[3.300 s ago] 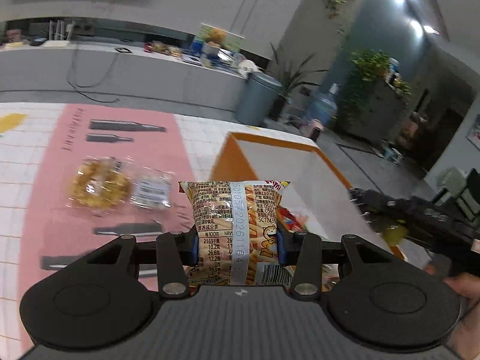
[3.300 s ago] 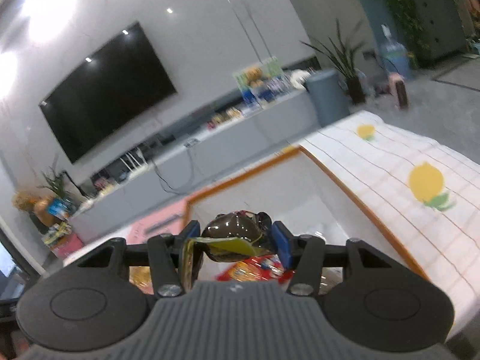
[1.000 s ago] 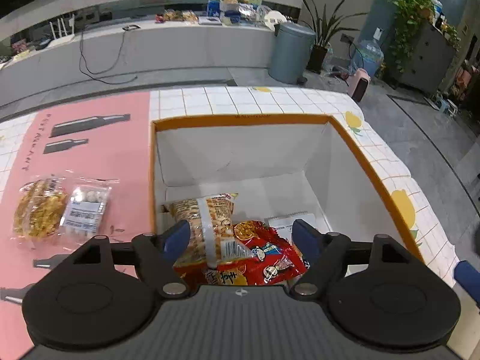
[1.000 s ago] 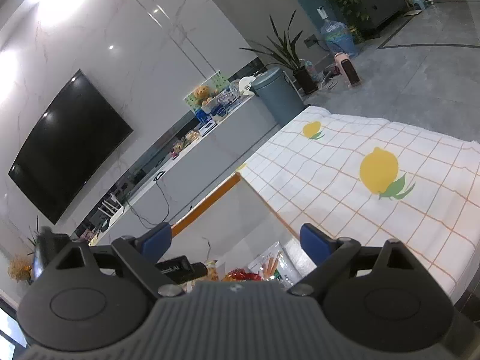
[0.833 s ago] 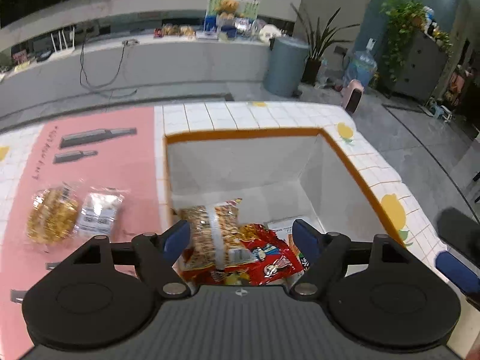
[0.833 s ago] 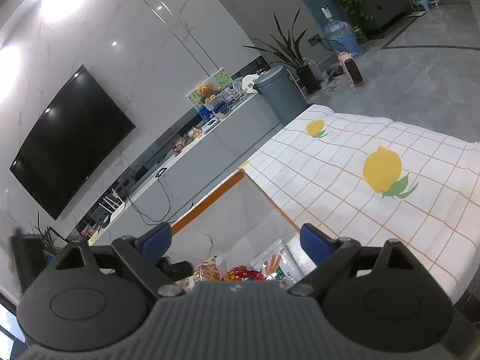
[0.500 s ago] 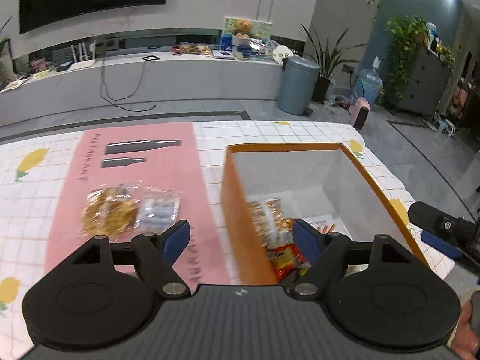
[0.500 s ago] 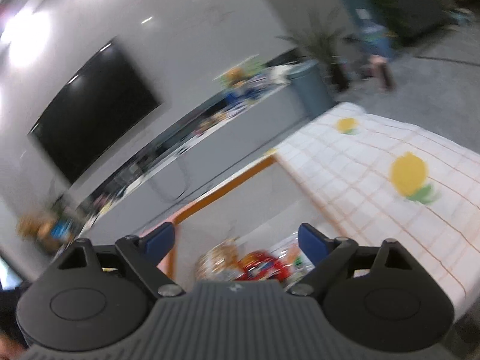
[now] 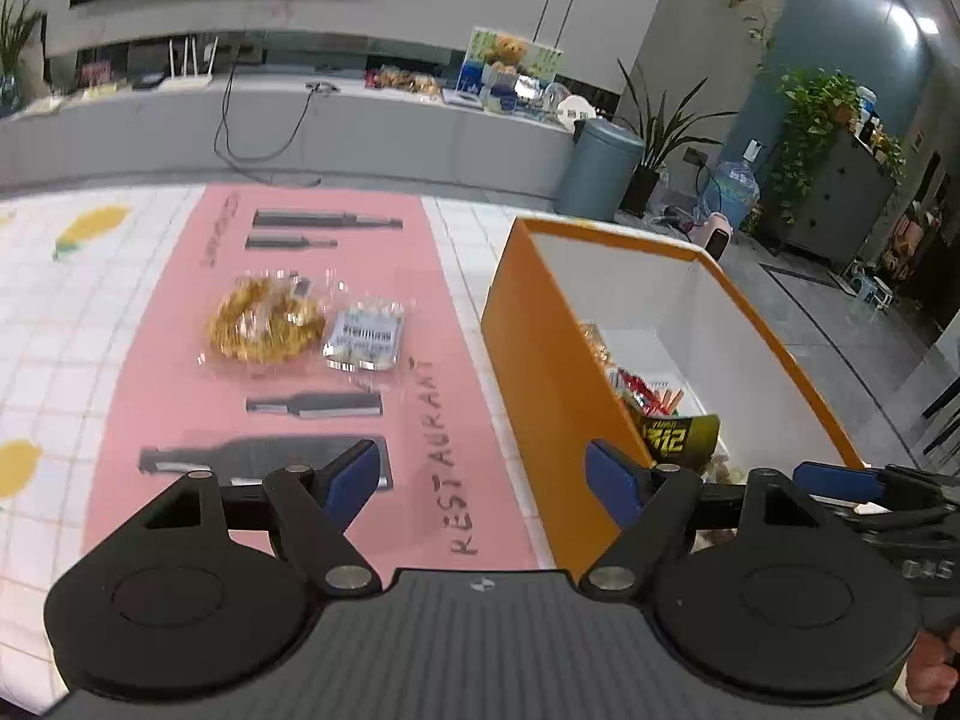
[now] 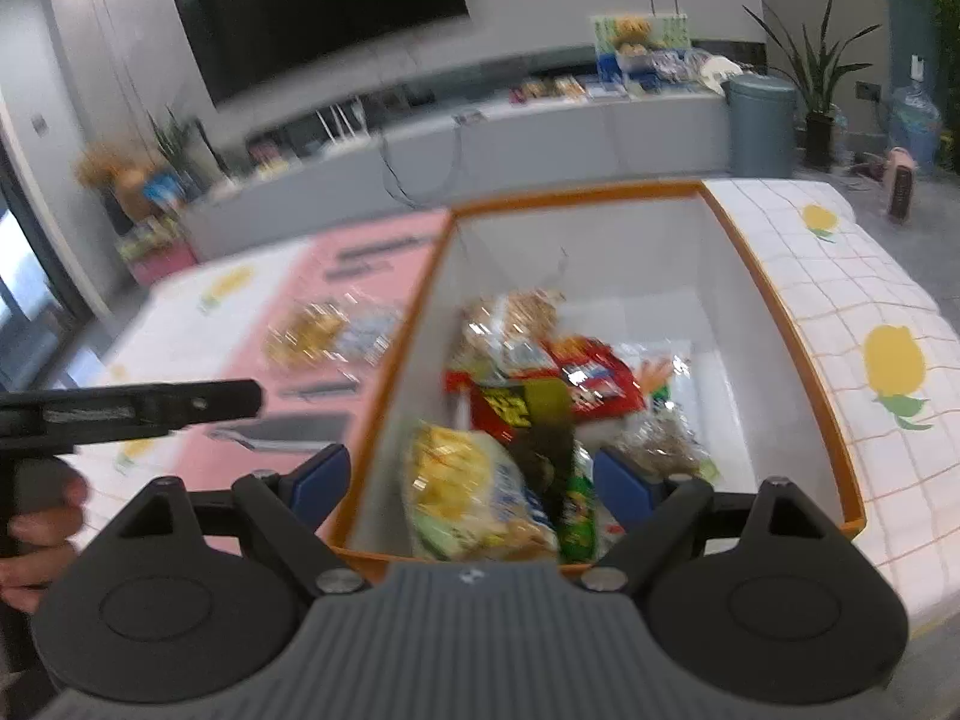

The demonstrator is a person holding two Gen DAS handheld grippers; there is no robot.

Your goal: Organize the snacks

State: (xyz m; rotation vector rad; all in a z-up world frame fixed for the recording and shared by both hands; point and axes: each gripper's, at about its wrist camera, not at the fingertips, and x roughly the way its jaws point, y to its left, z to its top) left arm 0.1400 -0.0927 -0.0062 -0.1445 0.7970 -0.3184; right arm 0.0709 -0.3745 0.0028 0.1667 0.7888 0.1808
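Note:
An orange box [image 9: 540,360] with white inner walls holds several snack packs, also seen in the right wrist view [image 10: 792,324]. A clear bag of golden snacks [image 9: 261,324] and a small clear pack with a white label [image 9: 363,339] lie on the pink mat [image 9: 168,372] left of the box. My left gripper [image 9: 483,480] is open and empty, above the mat by the box's left wall. My right gripper [image 10: 471,483] is open and empty, above the box's near edge. The other gripper shows at the left of the right wrist view [image 10: 138,408].
The table has a white checked cloth with lemon prints [image 10: 894,360]. A grey bin [image 9: 600,171] and a long grey counter [image 9: 288,132] stand behind the table. A plant and a water bottle stand at the right.
Both grippers let go of their snack packs into the box and opened. My left gripper then moved left, out over the pink mat. My right gripper swung to look down into the box.

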